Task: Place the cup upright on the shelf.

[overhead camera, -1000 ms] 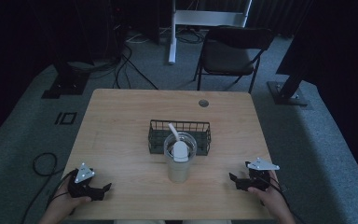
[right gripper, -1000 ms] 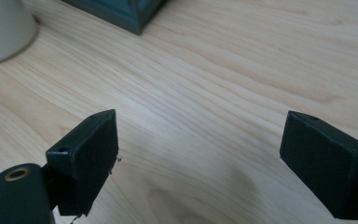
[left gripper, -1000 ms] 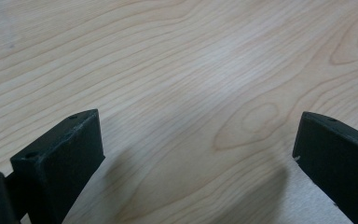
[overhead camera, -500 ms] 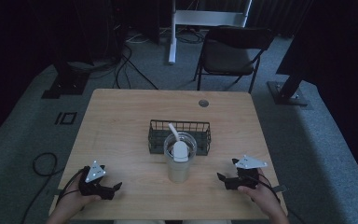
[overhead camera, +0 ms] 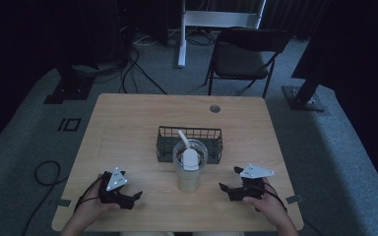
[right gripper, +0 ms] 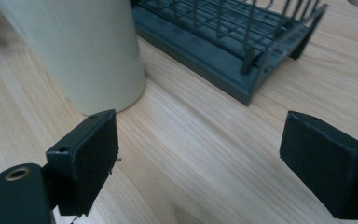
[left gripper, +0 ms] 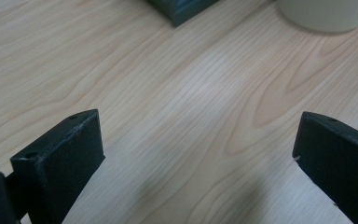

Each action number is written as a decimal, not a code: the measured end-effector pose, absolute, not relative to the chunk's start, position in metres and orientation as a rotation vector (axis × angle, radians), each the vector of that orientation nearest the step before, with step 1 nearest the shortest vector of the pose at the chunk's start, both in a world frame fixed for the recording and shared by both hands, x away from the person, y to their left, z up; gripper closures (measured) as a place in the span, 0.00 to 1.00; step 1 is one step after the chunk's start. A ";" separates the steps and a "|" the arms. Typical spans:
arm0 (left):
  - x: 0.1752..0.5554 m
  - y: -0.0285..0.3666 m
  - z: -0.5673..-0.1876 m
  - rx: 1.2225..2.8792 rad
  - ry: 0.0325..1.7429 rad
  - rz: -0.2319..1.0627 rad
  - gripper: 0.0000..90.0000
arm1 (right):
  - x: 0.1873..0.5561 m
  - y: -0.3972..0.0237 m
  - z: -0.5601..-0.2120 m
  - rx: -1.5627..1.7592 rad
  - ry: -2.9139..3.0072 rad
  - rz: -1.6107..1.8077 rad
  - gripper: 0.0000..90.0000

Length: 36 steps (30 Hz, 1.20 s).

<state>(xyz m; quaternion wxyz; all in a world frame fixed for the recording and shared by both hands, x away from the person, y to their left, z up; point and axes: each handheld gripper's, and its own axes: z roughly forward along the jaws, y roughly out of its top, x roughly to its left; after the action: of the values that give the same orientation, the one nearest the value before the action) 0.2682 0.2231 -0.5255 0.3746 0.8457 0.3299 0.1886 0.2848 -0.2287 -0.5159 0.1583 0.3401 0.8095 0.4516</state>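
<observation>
Cup (overhead camera: 190,169) in front of basket (overhead camera: 167,140).

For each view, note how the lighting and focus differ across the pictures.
High view: dim, room black, table lit. Left gripper view: bright, grain sharp, cup base soft. Right gripper view: bright, cup and wire basket fairly sharp, jaws slightly blurred.

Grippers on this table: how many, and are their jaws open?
2. The left gripper sits near the table's front-left, the right gripper near its front-right, flanking the cup. Both have jaws spread wide, holding nothing.
</observation>
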 end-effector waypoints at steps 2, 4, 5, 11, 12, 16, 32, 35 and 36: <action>0.269 0.216 -0.525 2.155 0.819 0.469 0.02 | 0.284 -0.225 -0.516 0.955 2.322 1.305 0.13; 0.270 0.210 -0.525 2.148 0.803 0.457 0.02 | 0.284 -0.222 -0.516 0.936 2.328 1.308 0.13; 0.270 0.206 -0.525 2.143 0.790 0.453 0.02 | 0.284 -0.220 -0.516 0.933 2.331 1.316 0.13; 0.273 0.192 -0.523 2.124 0.748 0.437 0.02 | 0.283 -0.212 -0.514 0.887 2.341 1.366 0.13; 0.273 0.190 -0.523 2.116 0.749 0.433 0.02 | 0.282 -0.211 -0.514 0.881 2.341 1.380 0.13; 0.273 0.184 -0.522 2.120 0.726 0.420 0.02 | 0.281 -0.207 -0.513 0.870 2.337 1.424 0.13; 0.278 0.147 -0.521 2.110 0.614 0.357 0.02 | 0.279 -0.180 -0.504 0.768 2.299 1.632 0.13; 0.279 0.141 -0.521 2.101 0.610 0.350 0.02 | 0.280 -0.177 -0.503 0.750 2.298 1.633 0.13; 0.280 0.139 -0.521 2.094 0.611 0.345 0.02 | 0.280 -0.176 -0.503 0.740 2.299 1.628 0.13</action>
<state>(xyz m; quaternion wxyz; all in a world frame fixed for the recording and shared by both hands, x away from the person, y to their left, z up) 0.2800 0.1390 -0.5206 0.4497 0.8469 0.2473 0.1394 0.2801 -0.1761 -0.5033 0.1143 0.2525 0.7840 0.5554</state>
